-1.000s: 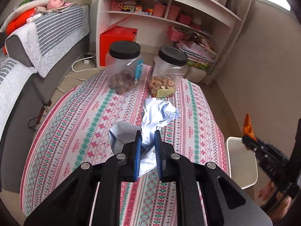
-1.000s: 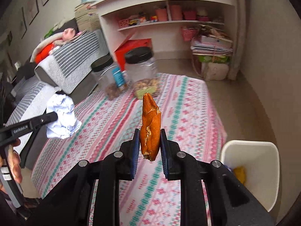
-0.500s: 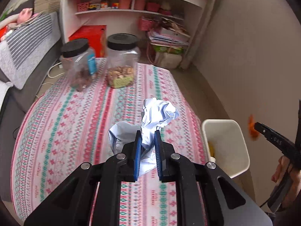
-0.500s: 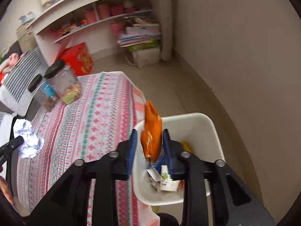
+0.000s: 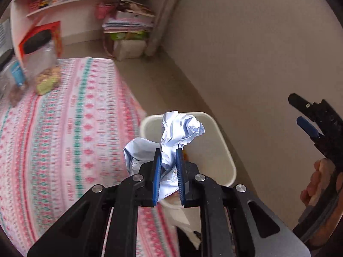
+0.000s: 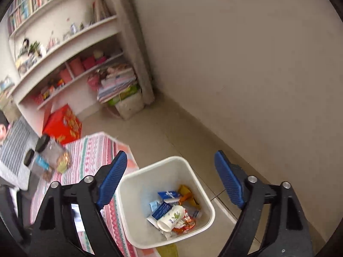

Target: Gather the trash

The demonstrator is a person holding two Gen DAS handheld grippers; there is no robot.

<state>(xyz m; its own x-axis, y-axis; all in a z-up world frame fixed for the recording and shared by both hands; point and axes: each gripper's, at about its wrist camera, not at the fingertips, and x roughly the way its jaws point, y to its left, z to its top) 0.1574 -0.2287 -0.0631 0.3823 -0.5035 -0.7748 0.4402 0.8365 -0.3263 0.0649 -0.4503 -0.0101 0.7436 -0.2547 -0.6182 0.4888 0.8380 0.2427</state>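
Note:
My left gripper (image 5: 167, 156) is shut on a crumpled ball of pale blue paper (image 5: 181, 131), held over the near rim of the white trash bin (image 5: 223, 147) beside the table. My right gripper (image 6: 170, 160) hangs above the same bin (image 6: 137, 184), its jaws opening wide with nothing between them. Inside the bin lie an orange wrapper (image 6: 186, 197), a blue packet (image 6: 169, 194) and a white paper cup (image 6: 171, 215) among other trash. The right gripper also shows at the right edge of the left wrist view (image 5: 308, 115), held by a hand (image 5: 319, 180).
The table with the pink and green patterned cloth (image 5: 64, 132) runs left of the bin. Two black-lidded jars (image 6: 50, 150) stand at its far end. A beige wall (image 6: 257, 75) rises close behind the bin. White shelves (image 6: 70, 49) and a red box (image 6: 63, 124) stand beyond.
The right gripper swung from over the table to over the bin and opened, and the orange wrapper left its jaws. The left gripper carried the paper ball rightward to the bin.

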